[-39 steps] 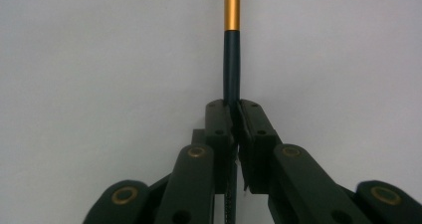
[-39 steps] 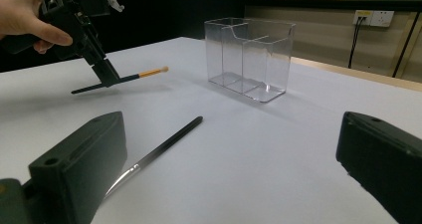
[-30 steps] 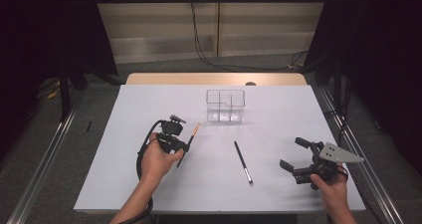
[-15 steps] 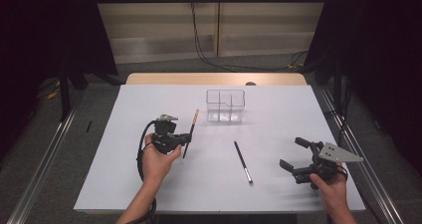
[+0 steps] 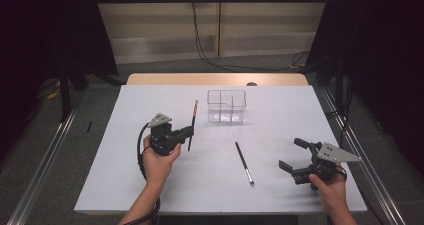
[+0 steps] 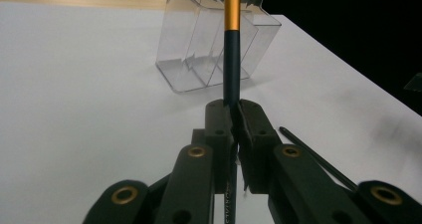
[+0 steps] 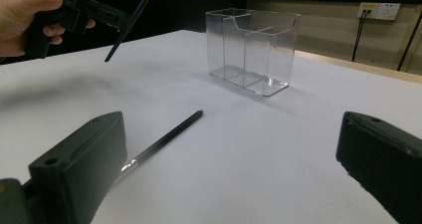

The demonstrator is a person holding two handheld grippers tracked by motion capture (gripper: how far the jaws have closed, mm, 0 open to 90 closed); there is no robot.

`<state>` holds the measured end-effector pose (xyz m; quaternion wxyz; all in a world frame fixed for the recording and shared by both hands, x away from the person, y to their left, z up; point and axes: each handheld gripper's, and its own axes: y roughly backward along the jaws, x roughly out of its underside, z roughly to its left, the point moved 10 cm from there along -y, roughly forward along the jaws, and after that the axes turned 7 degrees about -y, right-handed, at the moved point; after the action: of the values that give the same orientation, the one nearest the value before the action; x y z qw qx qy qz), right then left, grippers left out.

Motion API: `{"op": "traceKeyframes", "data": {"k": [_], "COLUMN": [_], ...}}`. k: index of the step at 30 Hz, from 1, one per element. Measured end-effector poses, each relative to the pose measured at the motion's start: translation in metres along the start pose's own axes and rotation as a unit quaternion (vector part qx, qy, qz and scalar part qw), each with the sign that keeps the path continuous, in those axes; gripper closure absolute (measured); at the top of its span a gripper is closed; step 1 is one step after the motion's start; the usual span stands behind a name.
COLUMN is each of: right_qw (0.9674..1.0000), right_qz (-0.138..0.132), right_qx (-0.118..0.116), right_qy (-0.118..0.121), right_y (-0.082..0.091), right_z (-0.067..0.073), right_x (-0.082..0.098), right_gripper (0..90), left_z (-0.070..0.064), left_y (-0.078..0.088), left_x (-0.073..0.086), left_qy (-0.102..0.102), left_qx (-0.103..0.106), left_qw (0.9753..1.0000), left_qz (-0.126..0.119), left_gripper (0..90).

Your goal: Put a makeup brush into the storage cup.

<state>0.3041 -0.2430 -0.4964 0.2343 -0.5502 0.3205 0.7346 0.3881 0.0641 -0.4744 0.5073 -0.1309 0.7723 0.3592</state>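
Lifted clear of the bench since a second ago and tipped more upright: dark pencil with orange-gold end, pinched near its lower part in the left claw, pads pressed together on the shaft. Just beyond — clear divided organizer, standing toward the far edge of the white bench. Lying flat mid-bench, a black brush. Off to the right, the right claw — spread wide, gripping nothing, held low.

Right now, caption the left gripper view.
Left gripper shut on dark, gold-banded brush, clear plastic organizer behind.
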Motion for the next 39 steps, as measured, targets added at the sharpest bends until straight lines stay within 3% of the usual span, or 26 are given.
{"op": "traceKeyframes", "data": {"k": [3,6,9,17,25,39], "right_qw": [1.0000,1.0000,1.0000,1.0000,1.0000,0.9999], "right_qz": [0.000,0.001,0.001,0.003,-0.001,-0.004], "right_qx": [-0.001,0.001,0.001,-0.001,-0.001,0.002], "right_qy": [-0.001,-0.002,-0.003,-0.002,0.000,-0.010], "right_y": [-0.001,-0.001,-0.002,-0.006,-0.007,-0.016], "right_z": [0.000,-0.001,-0.001,0.001,0.002,0.006], "right_x": [0.000,0.001,0.000,0.000,-0.002,-0.010], "right_gripper": [0.0,0.0,0.0,0.0,0.0,0.0], "left_z": [-0.006,-0.011,-0.014,-0.026,-0.047,-0.052], "left_y": [0.000,-0.002,-0.004,-0.010,-0.019,-0.018], "left_x": [-0.005,-0.009,-0.011,-0.012,-0.015,-0.016], "left_qy": [-0.007,0.008,0.004,-0.017,-0.048,-0.066], "left_qx": [0.024,0.051,0.060,0.066,0.085,0.085], "left_qw": [0.9995,0.9982,0.9975,0.9969,0.9939,0.9926], "left_qz": [-0.021,-0.031,-0.036,-0.038,-0.050,-0.058], "left_gripper": [83.9,83.9,83.9,83.9,83.9,83.9]}}
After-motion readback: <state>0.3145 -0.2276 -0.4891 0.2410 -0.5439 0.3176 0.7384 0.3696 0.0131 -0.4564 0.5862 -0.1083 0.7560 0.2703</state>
